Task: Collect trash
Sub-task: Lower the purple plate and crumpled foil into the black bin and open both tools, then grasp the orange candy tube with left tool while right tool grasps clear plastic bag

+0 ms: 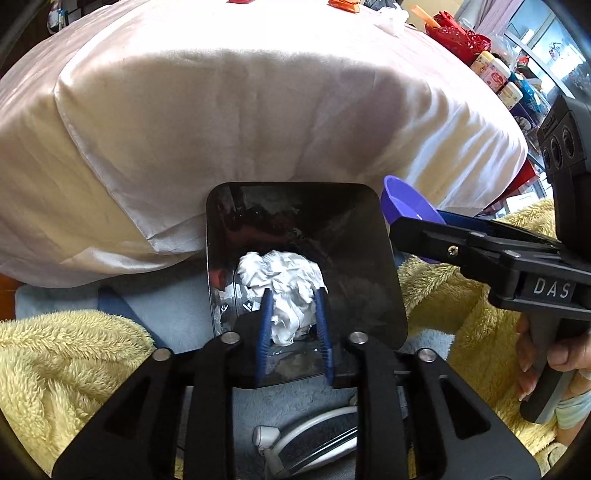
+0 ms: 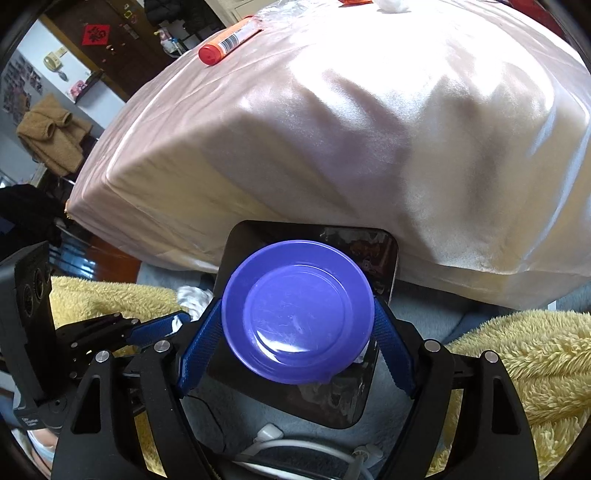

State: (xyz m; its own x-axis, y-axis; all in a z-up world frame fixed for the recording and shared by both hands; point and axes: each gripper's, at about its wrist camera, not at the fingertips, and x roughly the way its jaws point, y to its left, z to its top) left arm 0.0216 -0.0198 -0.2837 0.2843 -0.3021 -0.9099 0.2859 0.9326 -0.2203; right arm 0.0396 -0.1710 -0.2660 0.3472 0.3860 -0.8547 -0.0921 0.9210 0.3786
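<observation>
A black square bin point(image 1: 354, 236) stands on the floor against a cloth-covered table. My left gripper point(image 1: 293, 314) is shut on a crumpled white tissue point(image 1: 284, 280) and holds it over the bin's mouth. My right gripper point(image 2: 299, 317) is shut on a purple plastic plate point(image 2: 299, 314), held over the bin point(image 2: 384, 254). In the left wrist view the plate point(image 1: 402, 199) shows at the bin's right rim. The left gripper and the tissue point(image 2: 192, 295) show at the left of the right wrist view.
A pale satin cloth point(image 1: 221, 110) covers the table behind the bin. On top lie an orange tube point(image 2: 229, 38), a white wad point(image 2: 391, 5) and orange wrappers point(image 1: 343, 4). Yellow fleece blankets point(image 1: 55, 354) lie on both sides. White cables point(image 1: 295, 435) lie below.
</observation>
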